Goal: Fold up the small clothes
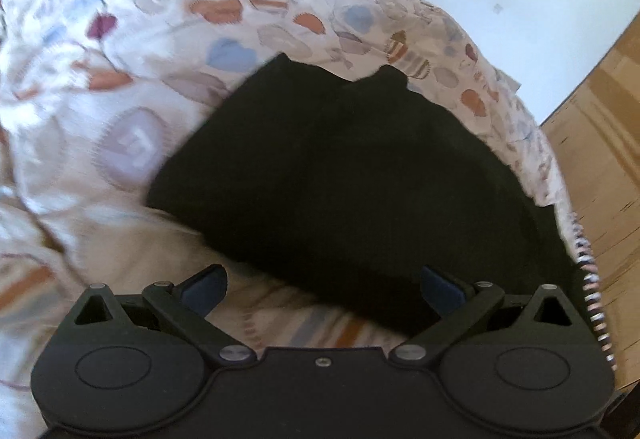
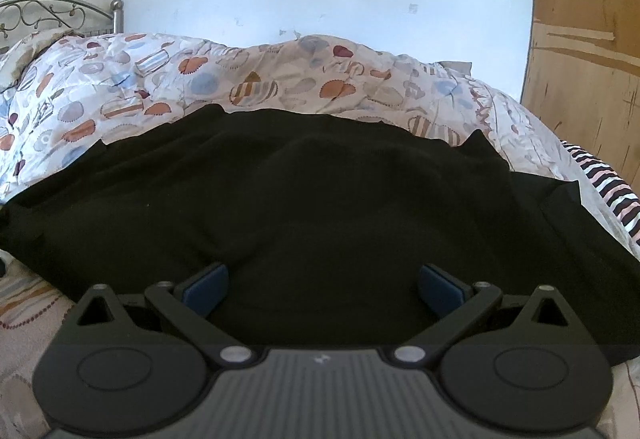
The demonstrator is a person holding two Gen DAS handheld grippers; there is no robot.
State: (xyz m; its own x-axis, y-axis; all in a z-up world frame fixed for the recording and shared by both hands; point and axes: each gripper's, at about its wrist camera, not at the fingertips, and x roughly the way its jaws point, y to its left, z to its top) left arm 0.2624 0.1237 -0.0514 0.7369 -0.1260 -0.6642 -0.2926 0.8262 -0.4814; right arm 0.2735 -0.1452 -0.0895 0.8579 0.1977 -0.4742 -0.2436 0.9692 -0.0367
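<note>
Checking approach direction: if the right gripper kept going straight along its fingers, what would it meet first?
Most likely the black garment, which fills the space ahead of the open right gripper; the patterned quilt lies beyond it. Depth is uncertain.

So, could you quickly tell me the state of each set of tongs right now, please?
Left tongs: open, holding nothing, at the near edge of the black garment.
Right tongs: open, holding nothing, over the same garment.

The black garment (image 2: 320, 199) is matt, soft cloth — lightless, barely creased. The patterned quilt (image 2: 120, 79) is crinkled cotton. Both grippers (image 1: 322, 289) (image 2: 322, 287) are matt black plastic with dull blue pads (image 2: 206, 287) and shiny metal rivets. The headboard (image 2: 60, 13) is metal; the panel (image 2: 588, 39) is rough wood.
</note>
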